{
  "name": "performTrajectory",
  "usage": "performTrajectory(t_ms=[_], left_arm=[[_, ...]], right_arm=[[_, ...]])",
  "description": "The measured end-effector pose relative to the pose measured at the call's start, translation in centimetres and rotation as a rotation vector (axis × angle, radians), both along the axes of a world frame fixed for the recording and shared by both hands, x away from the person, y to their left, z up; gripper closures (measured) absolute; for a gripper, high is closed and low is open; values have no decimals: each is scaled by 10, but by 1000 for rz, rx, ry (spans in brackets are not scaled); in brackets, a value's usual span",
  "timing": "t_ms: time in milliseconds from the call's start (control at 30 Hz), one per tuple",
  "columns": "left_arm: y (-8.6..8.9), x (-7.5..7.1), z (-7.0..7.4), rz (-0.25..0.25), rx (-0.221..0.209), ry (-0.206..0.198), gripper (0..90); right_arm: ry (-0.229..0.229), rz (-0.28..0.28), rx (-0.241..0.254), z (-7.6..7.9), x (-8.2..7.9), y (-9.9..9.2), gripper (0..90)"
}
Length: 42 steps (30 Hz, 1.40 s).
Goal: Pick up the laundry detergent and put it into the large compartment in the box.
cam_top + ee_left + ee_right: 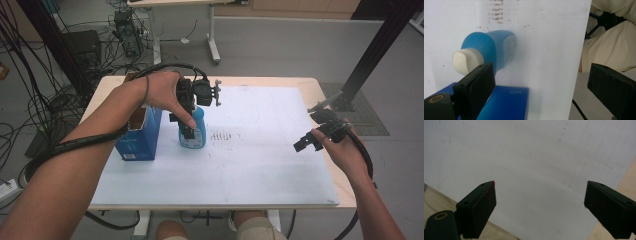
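Note:
A blue bottle point(194, 134) with a white cap point(466, 61) stands upright on the white board point(260, 165). Close on its left stands a blue carton point(140, 140). My left gripper point(193, 117) hangs point-down just above the bottle, open; in the left gripper view point(540, 68) its jaws stand wide apart, and the bottle point(491, 47) lies past the left jaw, not between them. Over the board's right edge my right gripper point(312, 132) is held open, with bare board point(529, 152) between its jaws point(541, 183).
The carton point(504, 102) sits near the board's left edge with its top flaps open. A patch of dark smudges point(225, 136) marks the board right of the bottle. The person's knees point(250, 230) are under the near edge. Cables and black frame posts surround the table.

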<state>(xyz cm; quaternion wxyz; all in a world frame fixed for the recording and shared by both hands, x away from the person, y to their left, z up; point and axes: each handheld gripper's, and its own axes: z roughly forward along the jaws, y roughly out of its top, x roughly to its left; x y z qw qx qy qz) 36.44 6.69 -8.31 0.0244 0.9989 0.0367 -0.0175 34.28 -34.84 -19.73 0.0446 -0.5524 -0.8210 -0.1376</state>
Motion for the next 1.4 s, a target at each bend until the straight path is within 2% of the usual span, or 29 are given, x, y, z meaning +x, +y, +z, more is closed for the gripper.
performTrajectory(t_ms=[1400], left_arm=[[-2, -5, 6, -9, 8, -7, 81]], right_arm=[[-8, 5, 1, 3, -6, 4, 106]])
